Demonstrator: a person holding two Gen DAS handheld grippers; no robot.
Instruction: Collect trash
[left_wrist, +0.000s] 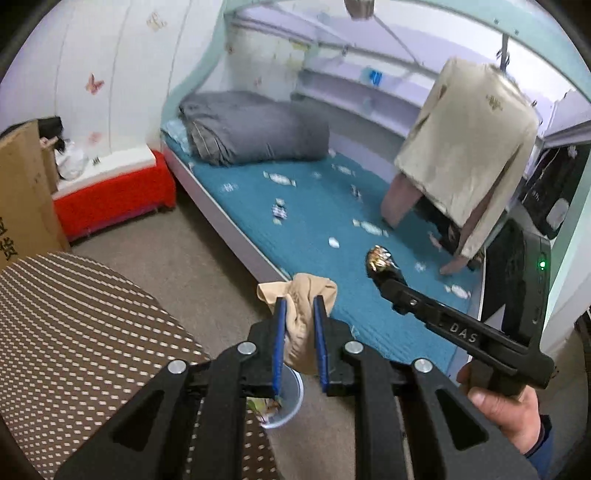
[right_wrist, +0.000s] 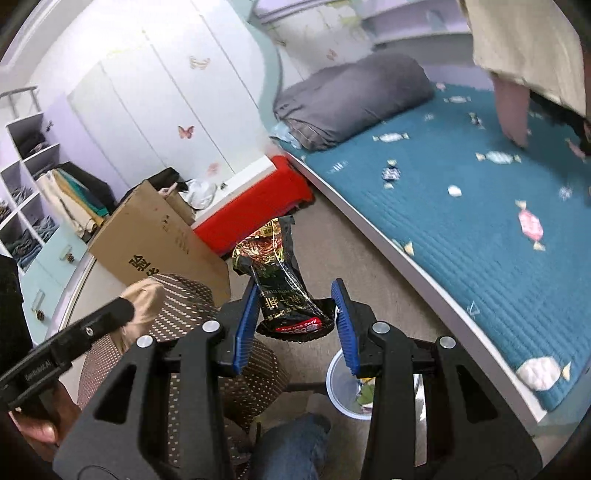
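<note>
Left wrist view: a crumpled beige wad (left_wrist: 299, 314) is clamped between the left gripper (left_wrist: 300, 314) pads, above the cup-like trash bin (left_wrist: 291, 402) on the floor by the bed's near edge. Further right, a black snack wrapper (right_wrist: 280, 280) is pinched by the right gripper (right_wrist: 295, 306), half closed. Sweet wrappers (left_wrist: 280, 212) are left scattered across the teal mattress (left_wrist: 332, 229). The bin mouth is judged small, so pieces could be dropped beside it.

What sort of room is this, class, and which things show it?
Most likely a bedroom: a bed with a teal quilted cover, a folded grey duvet on it, and a white wardrobe with butterfly stickers.
</note>
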